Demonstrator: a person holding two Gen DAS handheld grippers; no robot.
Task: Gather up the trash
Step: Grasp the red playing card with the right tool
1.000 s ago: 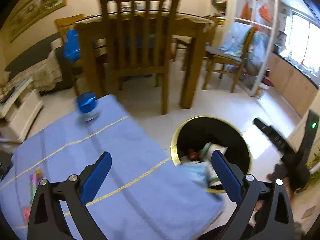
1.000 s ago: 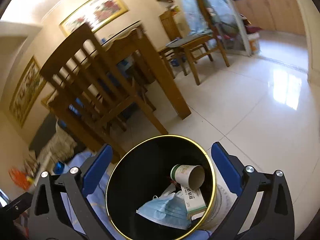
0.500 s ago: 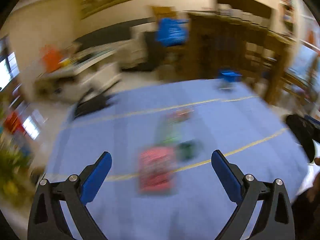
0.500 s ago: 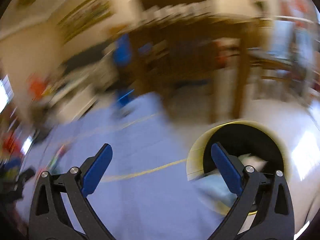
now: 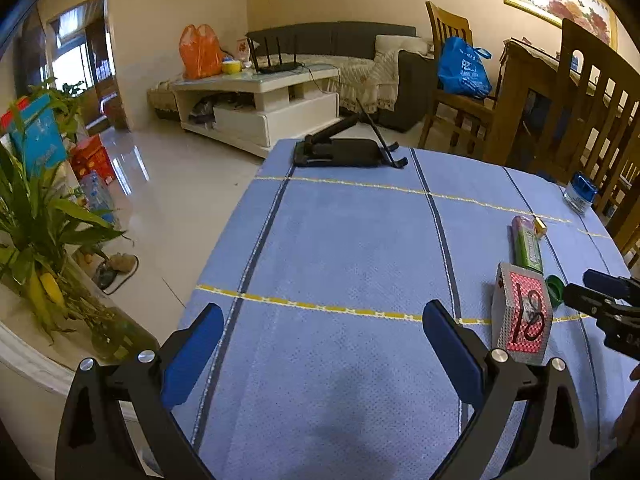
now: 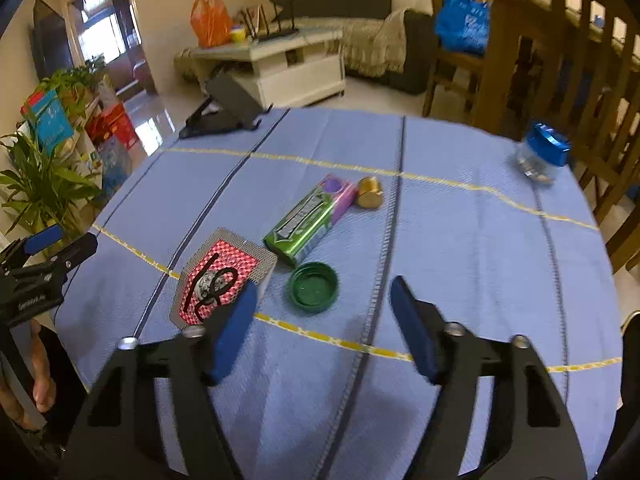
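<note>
While the right gripper (image 6: pixel 324 320) hangs over the blue cloth (image 6: pixel 460 248), its jaws are closing with nothing between them. Just ahead lie a green cap (image 6: pixel 313 287), a red card box (image 6: pixel 220 276), a green pack (image 6: pixel 308 220) and a gold cap (image 6: pixel 369 192). Left gripper (image 5: pixel 322 346) stands apart, empty.

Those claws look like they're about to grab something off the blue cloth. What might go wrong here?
The right gripper is closing with nothing between its jaws yet, so it may shut before reaching the green cap. That cap is low and flat, so the pads could slide off it. The red patterned box and green pack lie close by, so a finger could nudge one. The left gripper hangs open over bare cloth.
</note>
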